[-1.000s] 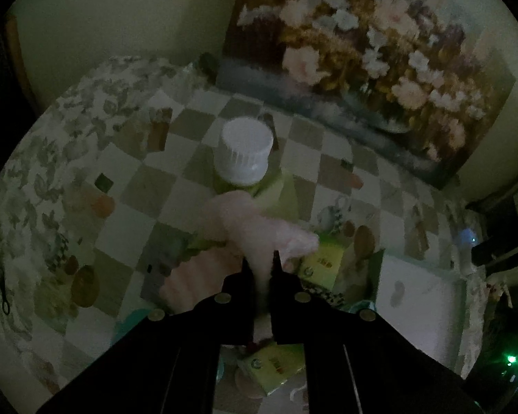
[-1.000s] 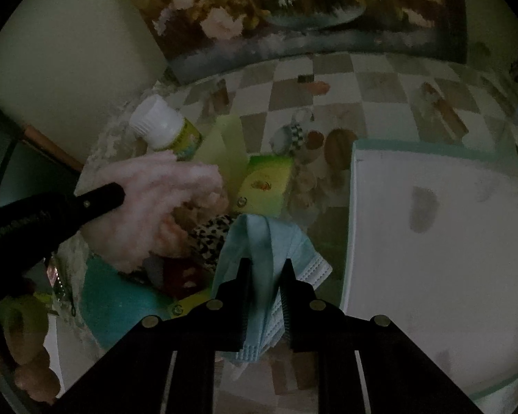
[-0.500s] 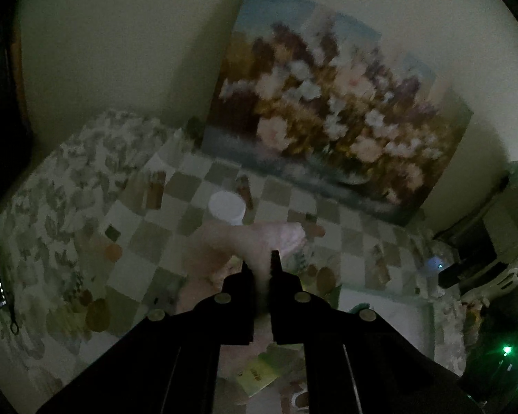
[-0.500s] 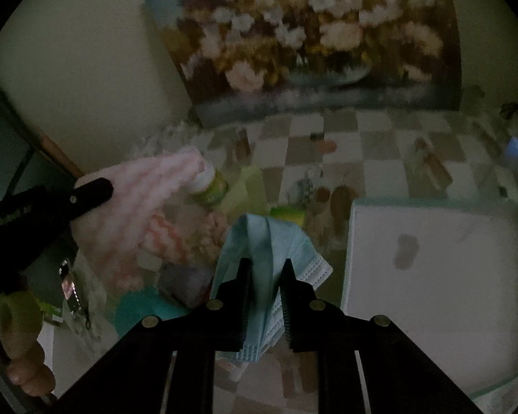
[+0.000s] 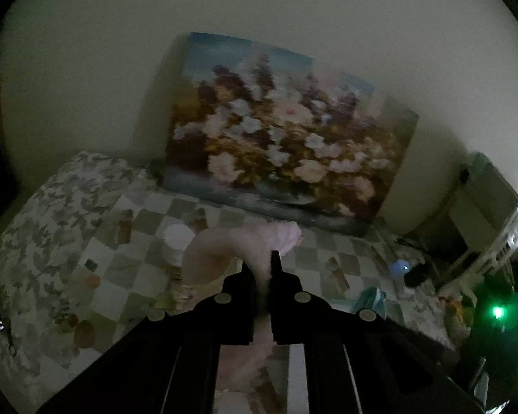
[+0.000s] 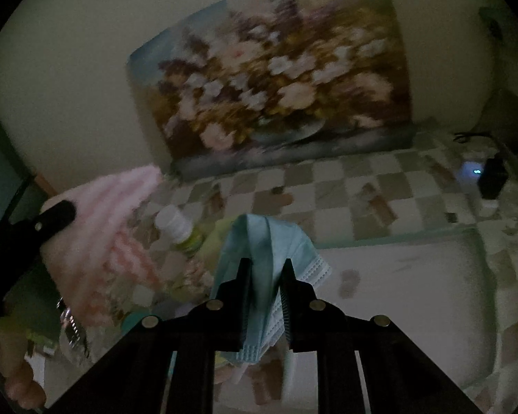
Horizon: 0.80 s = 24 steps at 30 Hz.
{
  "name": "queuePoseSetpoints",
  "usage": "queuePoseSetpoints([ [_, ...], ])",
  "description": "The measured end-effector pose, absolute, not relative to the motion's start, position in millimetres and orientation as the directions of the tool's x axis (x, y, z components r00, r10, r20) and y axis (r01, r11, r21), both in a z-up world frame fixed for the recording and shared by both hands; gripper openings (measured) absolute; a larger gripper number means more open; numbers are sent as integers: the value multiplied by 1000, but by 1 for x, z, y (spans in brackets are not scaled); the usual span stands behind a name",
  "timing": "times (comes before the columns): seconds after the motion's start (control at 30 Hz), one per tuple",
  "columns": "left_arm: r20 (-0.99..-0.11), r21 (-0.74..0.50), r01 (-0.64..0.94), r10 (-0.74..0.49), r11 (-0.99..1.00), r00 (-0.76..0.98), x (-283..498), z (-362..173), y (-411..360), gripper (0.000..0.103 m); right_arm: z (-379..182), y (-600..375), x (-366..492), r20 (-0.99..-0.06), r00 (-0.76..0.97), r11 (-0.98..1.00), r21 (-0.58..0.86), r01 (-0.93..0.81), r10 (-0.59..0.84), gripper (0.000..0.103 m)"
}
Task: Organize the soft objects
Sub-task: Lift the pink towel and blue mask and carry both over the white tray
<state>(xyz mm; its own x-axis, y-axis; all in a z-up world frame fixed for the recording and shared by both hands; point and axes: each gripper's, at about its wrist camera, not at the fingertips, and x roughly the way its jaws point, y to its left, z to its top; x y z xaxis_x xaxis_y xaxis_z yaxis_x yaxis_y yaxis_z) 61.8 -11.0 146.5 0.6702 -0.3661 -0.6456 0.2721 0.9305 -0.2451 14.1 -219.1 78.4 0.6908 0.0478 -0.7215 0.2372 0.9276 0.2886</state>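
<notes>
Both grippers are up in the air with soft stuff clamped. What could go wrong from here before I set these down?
1. The pink fluffy cloth droops well below the left gripper; swinging low could topple the white-capped bottle beneath it.
2. The right gripper pinches the blue face mask bunched, with loose pleats hanging; it may slip or land crumpled on the white tray.
3. Dim, blurred views make placement hard to judge.
</notes>
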Motion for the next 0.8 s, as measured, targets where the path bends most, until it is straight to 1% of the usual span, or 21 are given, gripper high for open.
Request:
queuePoseSetpoints([
  [0.1,-661,-226,303,-375,926,650,58,143,-31,7,74,-241,9,-736,676,919,238,313,-40,17],
  [0.33,-692,-199,395,-414,897,591,44,127,-81,7,60,-306,-10,-767,619,845,210,492,-170,17],
  [0.57,-713,-254,481,-499,839,493,31,113,-125,7,55,-355,-36,-781,568,764,194,615,-260,17],
  [0.8,-738,-246,545,-520,802,431,19,96,-165,7,48,-394,-62,-792,520,687,185,702,-318,17],
])
